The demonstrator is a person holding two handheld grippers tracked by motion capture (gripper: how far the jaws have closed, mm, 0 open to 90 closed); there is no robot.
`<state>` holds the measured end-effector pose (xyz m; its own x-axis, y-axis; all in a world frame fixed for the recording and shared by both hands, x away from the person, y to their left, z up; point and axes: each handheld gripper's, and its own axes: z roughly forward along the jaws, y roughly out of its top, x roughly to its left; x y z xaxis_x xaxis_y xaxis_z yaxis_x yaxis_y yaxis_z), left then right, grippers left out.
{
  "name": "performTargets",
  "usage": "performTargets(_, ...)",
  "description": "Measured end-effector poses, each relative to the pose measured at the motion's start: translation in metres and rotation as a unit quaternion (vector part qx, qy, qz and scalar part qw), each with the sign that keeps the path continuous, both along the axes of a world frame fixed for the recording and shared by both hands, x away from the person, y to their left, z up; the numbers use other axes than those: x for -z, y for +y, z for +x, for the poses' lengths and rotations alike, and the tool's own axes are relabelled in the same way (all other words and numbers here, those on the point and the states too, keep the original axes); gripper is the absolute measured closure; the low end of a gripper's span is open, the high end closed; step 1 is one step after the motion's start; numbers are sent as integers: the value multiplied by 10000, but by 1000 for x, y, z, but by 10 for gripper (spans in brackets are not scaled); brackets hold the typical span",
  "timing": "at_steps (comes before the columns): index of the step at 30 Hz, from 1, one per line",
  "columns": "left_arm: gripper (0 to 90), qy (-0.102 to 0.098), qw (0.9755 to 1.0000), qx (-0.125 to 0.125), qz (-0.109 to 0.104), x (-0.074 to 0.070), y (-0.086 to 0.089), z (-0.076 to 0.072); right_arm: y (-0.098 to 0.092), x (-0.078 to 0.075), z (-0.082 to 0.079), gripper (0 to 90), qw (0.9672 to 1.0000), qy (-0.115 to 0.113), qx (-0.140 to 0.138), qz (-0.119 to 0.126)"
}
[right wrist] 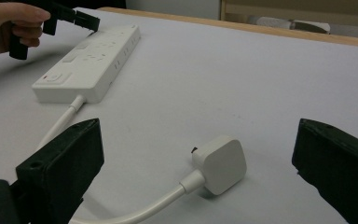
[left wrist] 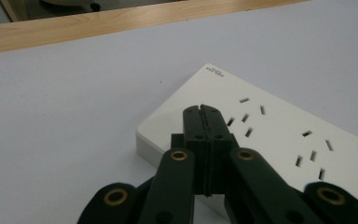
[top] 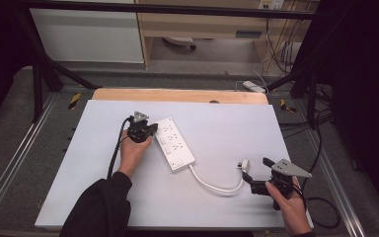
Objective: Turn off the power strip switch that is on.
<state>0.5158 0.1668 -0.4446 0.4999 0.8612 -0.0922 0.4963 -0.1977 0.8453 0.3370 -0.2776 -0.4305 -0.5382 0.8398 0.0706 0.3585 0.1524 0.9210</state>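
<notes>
While the white power strip (top: 175, 143) lies flat and diagonal on the white desk (top: 217, 123), its near end is pointed toward the right and its far end toward the left tongs (top: 149, 131). These tongs are held by the left hand (top: 132, 150) at the strip's far left corner, and in the left gripper view their 2 black jaws are seen pressed fully together, with nothing between them; the closed tip (left wrist: 204, 122) is placed over the top face of the strip (left wrist: 279, 135), just beside the nearest group of socket slots, though contact with the surface cannot be told. A white cable (top: 216, 186) is led from the strip's near end in a curve toward the right, and it is ended by a white plug (top: 245, 164) lying on the desk, well apart from the strip. The right tongs (top: 246, 174) are held by the right hand (top: 290, 202) at the near right of the desk, with the jaws spread wide. In the right gripper view the plug (right wrist: 219, 163) is seen between the 2 open jaws, untouched by either, and nothing is gripped. A wooden edge (top: 177, 95) is shown along the desk's far side.
</notes>
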Motion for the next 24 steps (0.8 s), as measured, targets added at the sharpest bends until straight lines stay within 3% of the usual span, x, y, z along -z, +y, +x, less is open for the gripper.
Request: performTargets(24,900,-27,9999,30,99,2,0,1,0,0,0,25,10000,1,-4,7)
